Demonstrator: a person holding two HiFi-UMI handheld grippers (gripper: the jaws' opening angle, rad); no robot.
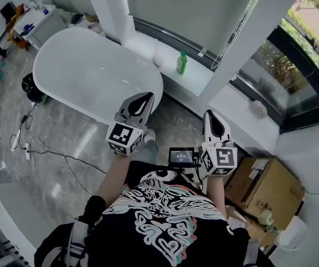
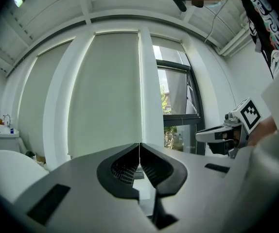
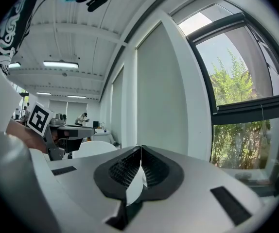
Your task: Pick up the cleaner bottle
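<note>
Standing upright on the white window ledge (image 1: pixel 197 79), the cleaner bottle (image 1: pixel 182 63) shows us a green body with a paler cap on top. It is small in the head view and its label cannot be read. A rounded white object (image 1: pixel 164 53) sits just beside it on the ledge, on the bathtub side, and a white pillar (image 1: pixel 243 43) rises near its other side.

We hold the left gripper (image 1: pixel 141 103) and the right gripper (image 1: pixel 214 122) side by side, both well apart from the bottle. In the left gripper view the fingers (image 2: pixel 125 168) are pressed together with nothing between them. The right gripper view shows its fingers (image 3: pixel 154 171) likewise closed and empty.

For room, a strip of grey floor (image 1: pixel 176 118) lies between us and the ledge's front edge. The bathtub (image 1: pixel 93 74) curves in on the left, its rim close to the left gripper's tip. A cardboard box (image 1: pixel 265 191) sits low on the right, near the right gripper, and cables (image 1: pixel 31 143) trail over the floor far left.
</note>
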